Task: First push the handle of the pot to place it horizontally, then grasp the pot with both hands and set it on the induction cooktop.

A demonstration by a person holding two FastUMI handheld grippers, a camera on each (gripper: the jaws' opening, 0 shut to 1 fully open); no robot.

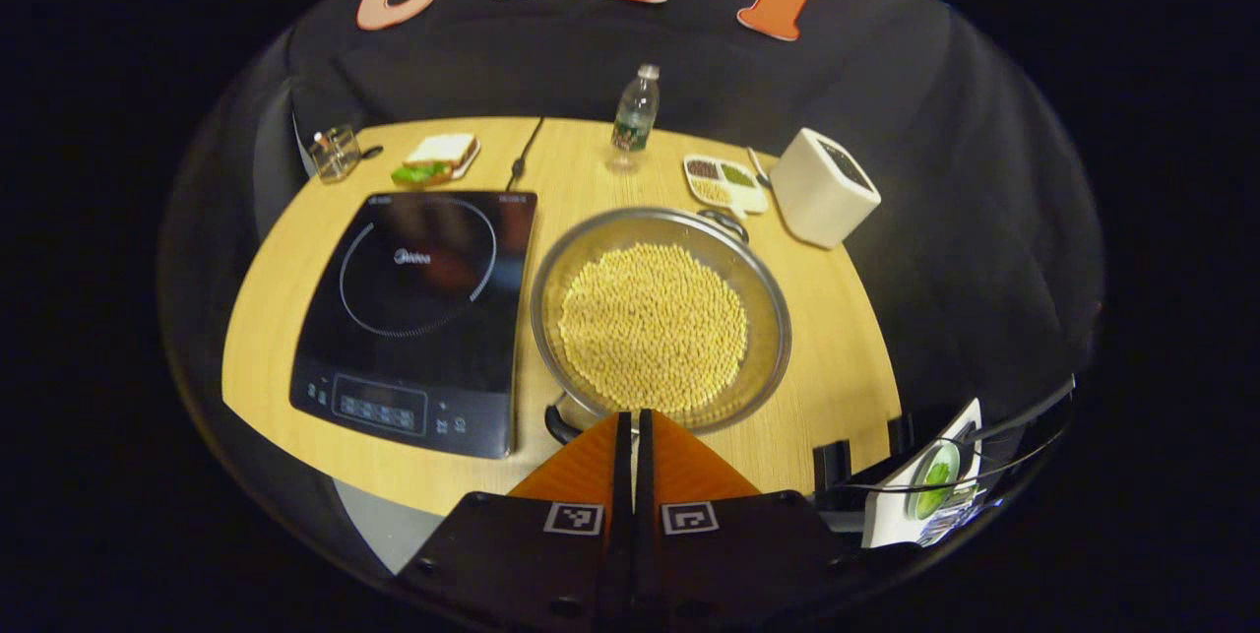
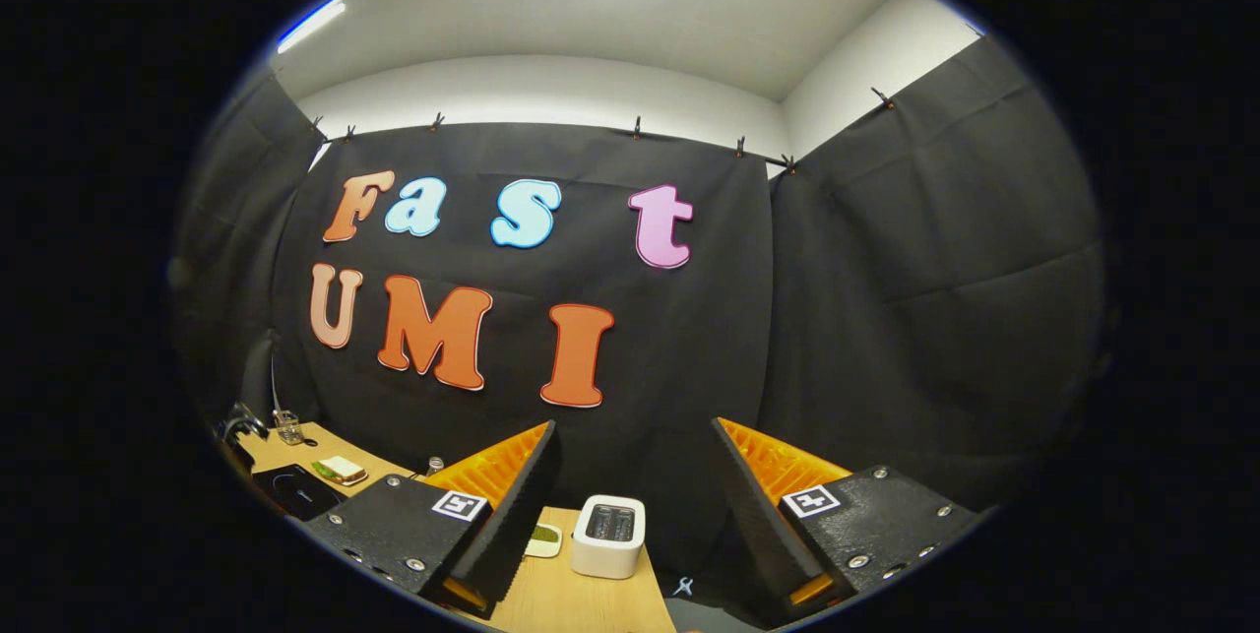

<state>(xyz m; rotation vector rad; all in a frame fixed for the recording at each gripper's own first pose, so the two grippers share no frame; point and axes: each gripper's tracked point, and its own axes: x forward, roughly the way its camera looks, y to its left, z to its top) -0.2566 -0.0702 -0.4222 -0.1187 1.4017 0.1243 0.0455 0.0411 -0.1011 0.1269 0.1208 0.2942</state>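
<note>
Left gripper view: clenched left tool (image 1: 633,421) over pot (image 1: 661,318) beside cooktop (image 1: 418,318); right gripper view: released right tool (image 2: 635,475), toaster (image 2: 609,536).

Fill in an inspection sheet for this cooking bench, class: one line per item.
Surface: wooden table.
Job's things: pot full of beans, right of the induction cooktop, not on it.
Clutter: water bottle, sandwich, glass jar, divided dish, toaster.
Grippers: left claw shut, at the pot's near rim; right claw open, raised.
Cables: cord behind the cooktop.
Surroundings: black cloth wall.
</note>
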